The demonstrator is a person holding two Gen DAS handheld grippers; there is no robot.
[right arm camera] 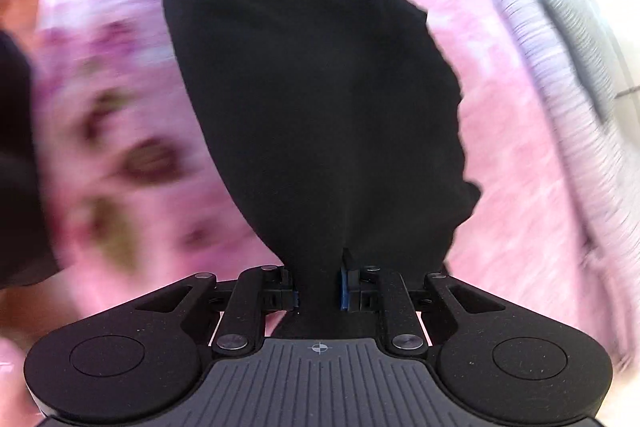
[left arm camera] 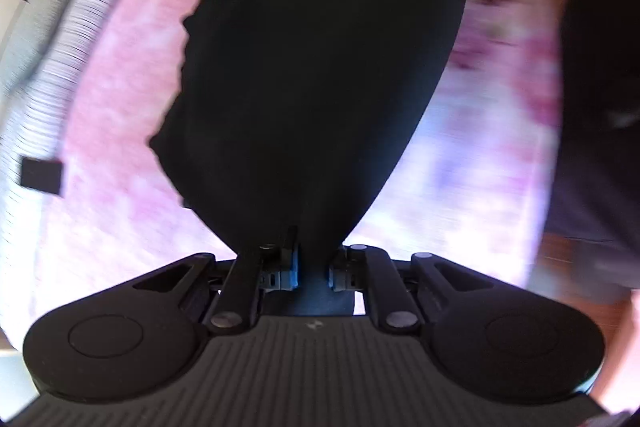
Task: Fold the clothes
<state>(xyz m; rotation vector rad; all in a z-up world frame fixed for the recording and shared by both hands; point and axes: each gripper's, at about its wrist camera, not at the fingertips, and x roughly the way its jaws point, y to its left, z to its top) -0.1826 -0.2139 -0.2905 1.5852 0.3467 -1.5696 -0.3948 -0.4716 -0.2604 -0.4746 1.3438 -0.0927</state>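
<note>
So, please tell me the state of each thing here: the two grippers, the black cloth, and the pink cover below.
Left gripper: shut on the black garment.
Right gripper: shut on the black garment.
Black garment: lifted, hanging from both grippers.
Pink floral bedspread: spread flat below, blurred by motion.

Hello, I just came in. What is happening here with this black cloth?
A person is folding clothes with a handheld gripper in each hand. The left gripper and the right gripper are each shut on a black garment, with dark fabric pinched between the fingers. The cloth stretches away from both grippers over a pink floral bedspread. The background is blurred, which suggests motion. How far the folding has got cannot be told.
</note>
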